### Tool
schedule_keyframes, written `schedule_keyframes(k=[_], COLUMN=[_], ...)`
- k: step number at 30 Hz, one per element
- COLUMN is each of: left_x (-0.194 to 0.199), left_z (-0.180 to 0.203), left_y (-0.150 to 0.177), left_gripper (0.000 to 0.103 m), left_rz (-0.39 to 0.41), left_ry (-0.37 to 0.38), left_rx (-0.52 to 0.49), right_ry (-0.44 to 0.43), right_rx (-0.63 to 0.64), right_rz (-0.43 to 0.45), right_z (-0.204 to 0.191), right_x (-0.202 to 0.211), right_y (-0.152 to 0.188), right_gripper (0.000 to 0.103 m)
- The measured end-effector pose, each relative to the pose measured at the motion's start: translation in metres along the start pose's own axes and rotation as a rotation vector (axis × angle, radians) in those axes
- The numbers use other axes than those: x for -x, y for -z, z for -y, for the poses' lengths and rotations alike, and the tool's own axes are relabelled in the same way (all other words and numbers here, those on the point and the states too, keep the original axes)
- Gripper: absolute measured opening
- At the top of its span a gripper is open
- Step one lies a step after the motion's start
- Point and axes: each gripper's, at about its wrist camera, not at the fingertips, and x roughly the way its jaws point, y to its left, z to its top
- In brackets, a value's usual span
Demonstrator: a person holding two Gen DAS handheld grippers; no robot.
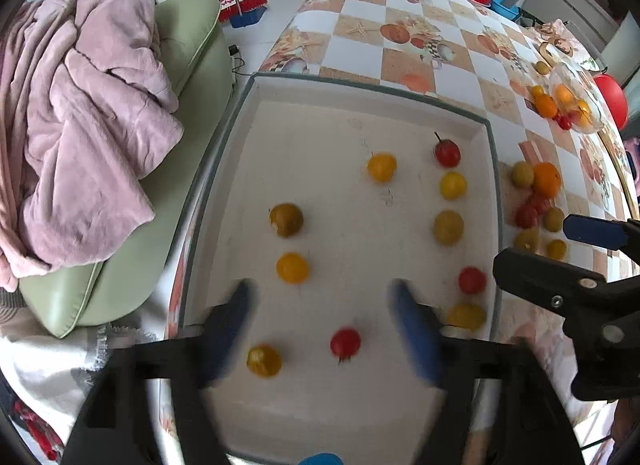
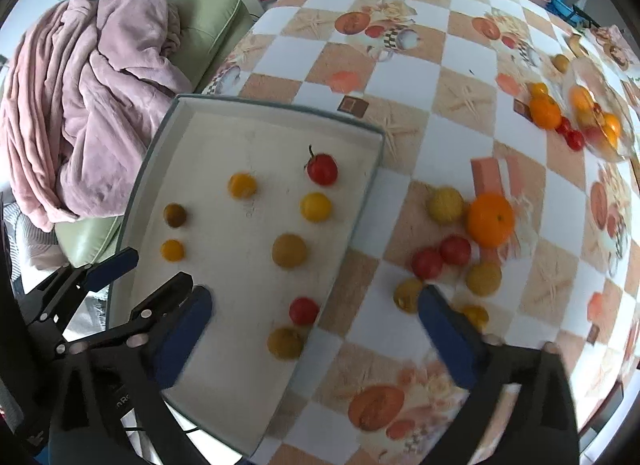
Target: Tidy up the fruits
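We take the shallow white rectangular tray (image 1: pixel 490 169) as our landmark; it lies on the table (image 2: pixel 400 77), which wears a checked cloth printed with fruit. Inside the tray we count small round fruits, red, yellow and olive-brown, spread apart from one another: a red one with a stem (image 1: pixel 447 153) sits near the far right corner, a yellow one (image 1: pixel 453 185) just below it along the right wall, and an olive-brown one (image 1: pixel 286 219) towards the left wall. A red one (image 1: pixel 345 342) lies near the tray's near edge.

Our left hand-held gripper (image 1: pixel 324 329) hangs over the near part of the tray, jaws spread wide and released, with nothing gripped between them. Our right hand-held gripper (image 2: pixel 316 329) straddles the tray's right wall, one finger (image 2: pixel 188 329) above the tray floor and the other above the cloth; it too is released and grasps nothing.

Just right of the tray, on the cloth, a loose cluster waits: a large orange citrus fruit (image 2: pixel 490 219) touching a pale yellow-green fruit (image 2: pixel 445 205), with two red ones (image 2: pixel 440 257) beside them. Farther right of the tray stands a clear glass bowl (image 2: pixel 616 145) holding more fruit.
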Motion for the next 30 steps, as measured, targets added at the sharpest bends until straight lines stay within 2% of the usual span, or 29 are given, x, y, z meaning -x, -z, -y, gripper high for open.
schedule_keyframes(k=[2,7,16,22,30], left_x=[0.009,0.021,0.049,0.064,0.077], left_z=[-0.001,-0.001,0.000,-0.001,-0.001], left_y=[0.004,0.012,0.036,0.048,0.056], left_gripper=[0.101,0.101,0.101,0.101,0.101], left_rz=[0.019,-0.013,-0.042,-0.057,-0.051], left_ry=[0.004,0.004,-0.020,-0.002,-0.016], left_rx=[0.002,0.008,-0.045,-0.074,-0.108], right_ry=[0.009,0.025,0.049,0.060,0.085], right_rx=[0.006,0.009,0.044,0.051,0.082], right_rz=[-0.004,-0.021,-0.058,-0.057,-0.044], right_z=[-0.003,-0.011,-0.028,-0.038,-0.054], right_x=[0.005,0.018,0.040,0.054,0.064], right_y=[0.004,0.014,0.033,0.042,0.048], right_gripper=[0.103,0.103,0.103,0.103,0.103])
